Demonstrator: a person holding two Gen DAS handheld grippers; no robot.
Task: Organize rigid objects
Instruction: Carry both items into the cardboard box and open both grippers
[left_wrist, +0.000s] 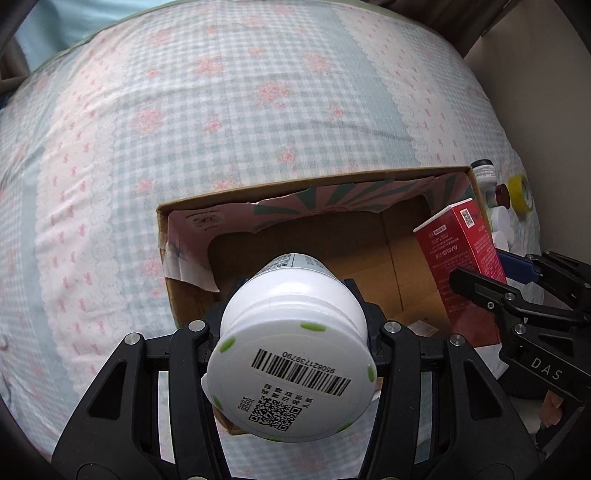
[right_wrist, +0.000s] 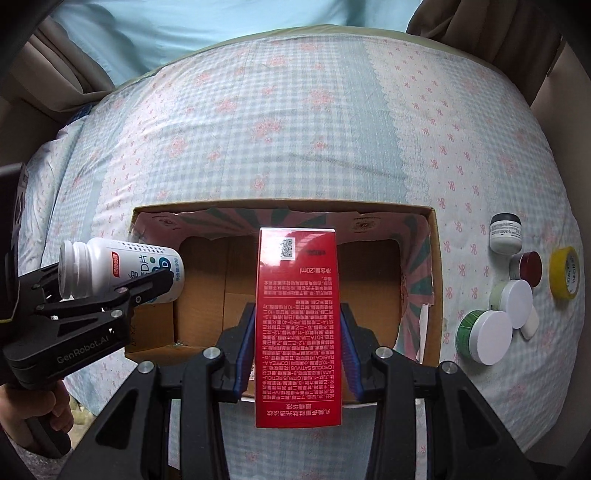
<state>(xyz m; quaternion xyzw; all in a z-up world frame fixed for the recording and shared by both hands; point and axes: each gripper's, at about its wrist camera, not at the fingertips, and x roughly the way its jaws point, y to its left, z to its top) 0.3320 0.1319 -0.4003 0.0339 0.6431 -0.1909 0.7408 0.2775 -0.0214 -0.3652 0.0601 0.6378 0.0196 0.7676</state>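
Note:
My left gripper (left_wrist: 291, 295) is shut on a white pill bottle (left_wrist: 291, 354), cap end toward the camera, held over the near left part of an open cardboard box (left_wrist: 314, 177). The bottle (right_wrist: 122, 269) and left gripper (right_wrist: 162, 280) also show in the right wrist view. My right gripper (right_wrist: 297, 310) is shut on a tall red carton (right_wrist: 297, 325), held over the middle of the same box (right_wrist: 434, 258). In the left wrist view the carton (left_wrist: 461, 258) and right gripper (left_wrist: 480, 280) sit at the box's right side.
The box lies on a bed with a checked floral sheet (right_wrist: 295, 129). Right of the box lie several jars (right_wrist: 484, 332), a small white jar (right_wrist: 505, 234), a red-lidded jar (right_wrist: 528, 267) and a yellow tape roll (right_wrist: 565, 271). Curtains and a wall lie behind the bed.

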